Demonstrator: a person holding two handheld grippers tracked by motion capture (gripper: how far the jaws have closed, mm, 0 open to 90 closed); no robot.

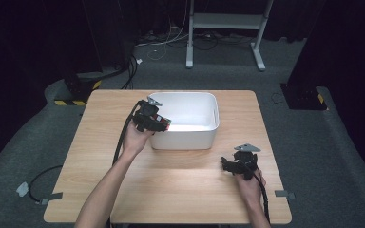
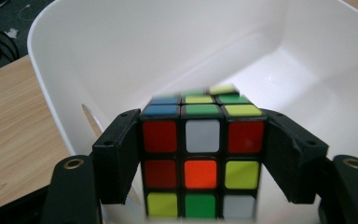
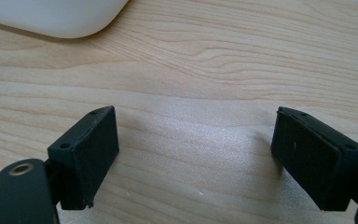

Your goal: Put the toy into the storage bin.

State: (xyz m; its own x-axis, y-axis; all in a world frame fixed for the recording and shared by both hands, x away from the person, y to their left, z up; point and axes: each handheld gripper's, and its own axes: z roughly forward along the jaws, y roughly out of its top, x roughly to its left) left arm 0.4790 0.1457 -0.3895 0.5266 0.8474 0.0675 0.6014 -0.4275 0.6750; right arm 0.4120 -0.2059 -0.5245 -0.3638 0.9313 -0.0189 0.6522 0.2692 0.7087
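My left gripper (image 2: pixel 203 161) is shut on a colourful puzzle cube (image 2: pixel 202 156), its two black pads pressed against the cube's sides. It holds the cube over the near left corner of a white plastic bin (image 2: pixel 121 56). In the high view the left gripper (image 1: pixel 164 124) hangs over the bin's (image 1: pixel 204 135) left rim, and the cube (image 1: pixel 163 124) shows as a small patch of colour at its tip. My right gripper (image 3: pixel 196 154) stands open above bare tabletop, nothing between its jaws. In the high view it (image 1: pixel 224 165) sits at the table's right front, pointing left.
The wooden table (image 1: pixel 180 185) has bare wood in front of the bin and on both sides. A corner of the bin (image 3: pixel 56 18) shows at the top left of the right gripper view. Cables and a metal stand (image 1: pixel 225 28) lie on the floor beyond the table.
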